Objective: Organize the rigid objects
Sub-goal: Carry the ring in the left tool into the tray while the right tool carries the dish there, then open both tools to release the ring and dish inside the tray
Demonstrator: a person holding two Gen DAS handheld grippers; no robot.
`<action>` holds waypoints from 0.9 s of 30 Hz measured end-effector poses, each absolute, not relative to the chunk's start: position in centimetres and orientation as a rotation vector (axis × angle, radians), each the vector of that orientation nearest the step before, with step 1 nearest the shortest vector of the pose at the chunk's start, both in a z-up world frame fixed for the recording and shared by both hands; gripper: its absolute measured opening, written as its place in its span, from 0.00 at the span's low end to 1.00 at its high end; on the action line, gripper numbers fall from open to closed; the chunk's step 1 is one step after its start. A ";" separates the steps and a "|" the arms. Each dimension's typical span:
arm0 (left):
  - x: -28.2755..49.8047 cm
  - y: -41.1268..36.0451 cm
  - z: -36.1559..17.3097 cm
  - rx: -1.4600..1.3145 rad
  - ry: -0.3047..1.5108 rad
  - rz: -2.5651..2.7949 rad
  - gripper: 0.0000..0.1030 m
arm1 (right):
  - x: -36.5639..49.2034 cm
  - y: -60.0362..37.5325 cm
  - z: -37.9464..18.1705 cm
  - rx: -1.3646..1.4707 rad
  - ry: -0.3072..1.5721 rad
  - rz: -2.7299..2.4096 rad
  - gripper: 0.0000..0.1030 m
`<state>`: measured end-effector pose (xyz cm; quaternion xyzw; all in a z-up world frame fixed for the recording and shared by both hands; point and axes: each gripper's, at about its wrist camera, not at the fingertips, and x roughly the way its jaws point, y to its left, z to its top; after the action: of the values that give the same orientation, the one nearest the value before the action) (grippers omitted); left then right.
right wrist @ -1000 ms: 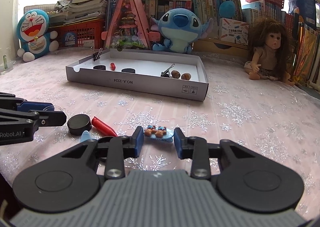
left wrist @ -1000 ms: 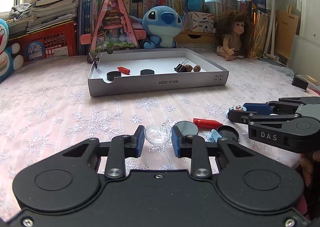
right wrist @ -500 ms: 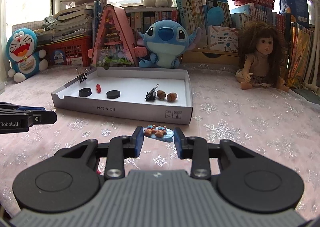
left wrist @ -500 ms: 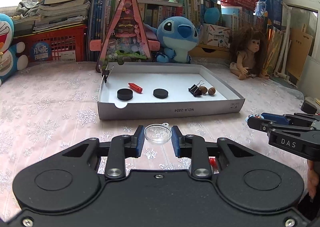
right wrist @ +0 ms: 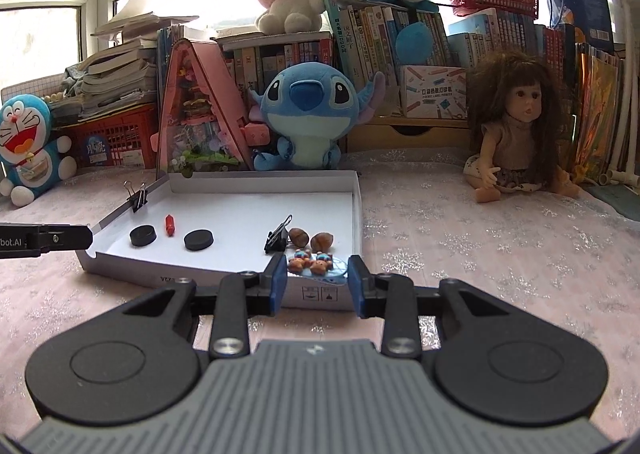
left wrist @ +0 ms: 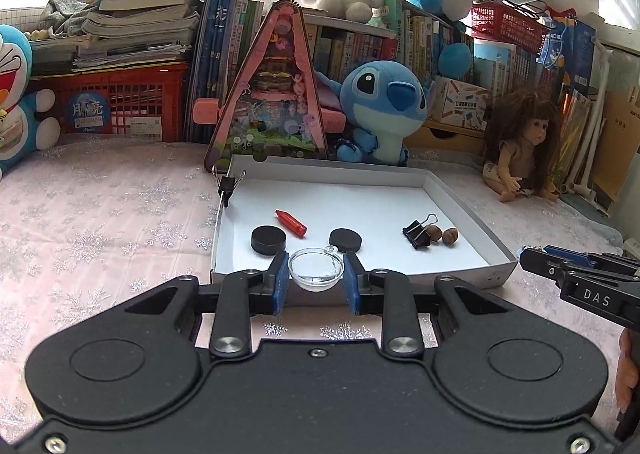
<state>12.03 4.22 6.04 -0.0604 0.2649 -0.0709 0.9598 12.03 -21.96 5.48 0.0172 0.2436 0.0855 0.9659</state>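
I see a surface (left wrist: 100, 214) covered by a pink snowflake cloth, backed by rows of books (right wrist: 400, 38), red baskets (left wrist: 120, 106) and plush toys (right wrist: 308, 118) beneath bright, daylit windows (right wrist: 40, 38).

The left gripper (left wrist: 316, 280) was held level, its blue-padded fingers (left wrist: 280, 278) pinched on a clear dome (left wrist: 316, 269) raised off the table. The right gripper (right wrist: 318, 280) was likewise level and lifted, its pads (right wrist: 357, 282) clamped on a small blue figurine piece (right wrist: 316, 264). The two grippers sat side by side, apart, both pointing forward.
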 end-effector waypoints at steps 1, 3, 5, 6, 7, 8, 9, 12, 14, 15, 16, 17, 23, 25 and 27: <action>12.5 4.3 6.1 -0.129 0.539 -0.141 0.26 | 12.4 -22.1 5.5 0.047 0.494 0.176 0.37; 13.4 4.3 6.1 -0.141 0.546 -0.141 0.26 | 13.2 -22.3 5.4 0.070 0.501 0.178 0.37; 14.4 4.2 5.9 -0.148 0.554 -0.140 0.26 | 13.9 -22.2 5.2 0.074 0.508 0.177 0.37; 15.0 4.1 5.8 -0.151 0.559 -0.135 0.26 | 14.2 -22.2 5.1 0.074 0.508 0.179 0.37; 15.4 4.0 5.7 -0.150 0.563 -0.133 0.26 | 14.6 -22.1 5.0 0.075 0.507 0.187 0.37; 15.8 3.8 5.5 -0.147 0.565 -0.131 0.26 | 14.8 -22.0 5.0 0.076 0.506 0.193 0.37; 16.3 3.5 5.3 -0.139 0.565 -0.130 0.26 | 15.1 -21.9 4.9 0.075 0.508 0.196 0.37; 17.6 3.0 4.7 -0.121 0.572 -0.125 0.26 | 16.1 -21.6 4.8 0.084 0.526 0.209 0.37; 18.5 2.7 4.3 -0.115 0.588 -0.123 0.26 | 17.1 -21.5 4.5 0.096 0.552 0.231 0.37; 19.0 2.6 4.1 -0.115 0.600 -0.122 0.26 | 17.6 -21.5 4.4 0.104 0.561 0.239 0.37; 19.5 2.6 3.9 -0.116 0.611 -0.121 0.26 | 18.2 -21.4 4.2 0.111 0.575 0.246 0.37; 19.9 2.6 3.8 -0.116 0.620 -0.120 0.26 | 18.7 -21.4 4.1 0.118 0.590 0.251 0.37; 22.3 2.8 2.7 -0.117 0.669 -0.106 0.26 | 22.1 -21.5 3.1 0.178 0.704 0.275 0.37; 22.8 2.8 2.3 -0.111 0.679 -0.099 0.26 | 22.7 -21.3 2.8 0.176 0.721 0.275 0.37; 23.2 2.6 2.0 -0.094 0.675 -0.098 0.26 | 23.3 -21.1 2.7 0.168 0.734 0.278 0.37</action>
<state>23.16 2.64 2.02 -0.0461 0.3308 -0.0478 0.9414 23.33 -21.10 2.66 0.0817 0.3570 0.1352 0.9207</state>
